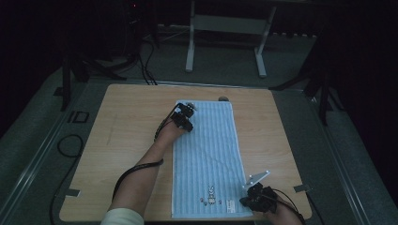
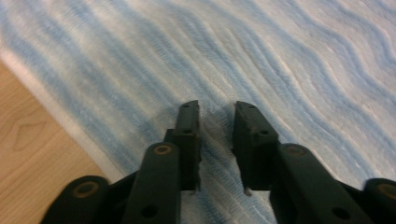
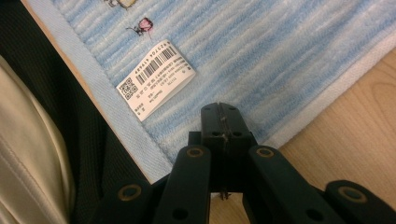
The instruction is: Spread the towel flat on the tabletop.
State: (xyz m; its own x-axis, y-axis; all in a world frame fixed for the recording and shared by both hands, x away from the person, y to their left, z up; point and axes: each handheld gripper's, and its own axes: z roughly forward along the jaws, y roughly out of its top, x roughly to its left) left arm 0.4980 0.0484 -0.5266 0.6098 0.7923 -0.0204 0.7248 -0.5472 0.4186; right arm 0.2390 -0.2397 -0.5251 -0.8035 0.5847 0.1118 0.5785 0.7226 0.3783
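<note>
A light-blue striped towel (image 1: 206,154) lies flat along the wooden table (image 1: 126,117), its short ends at the far and near edges. My left gripper (image 1: 185,118) hovers over the towel's far left corner. In the left gripper view its jaws stand a little apart over the striped cloth (image 2: 299,65), with my left gripper (image 2: 217,109) pinching nothing. My right gripper (image 1: 245,201) sits at the towel's near right corner. Its jaws are pressed together just above the towel's hem (image 3: 299,116), beside a white barcode label (image 3: 156,79); my right gripper (image 3: 219,108) shows no cloth between them.
Small embroidered figures (image 1: 211,194) mark the towel's near end. A small dark object (image 1: 223,99) rests at the table's far edge. Behind the table stands a white frame (image 1: 225,23); cables (image 1: 70,145) lie on the floor at left. Bare wood flanks the towel on both sides.
</note>
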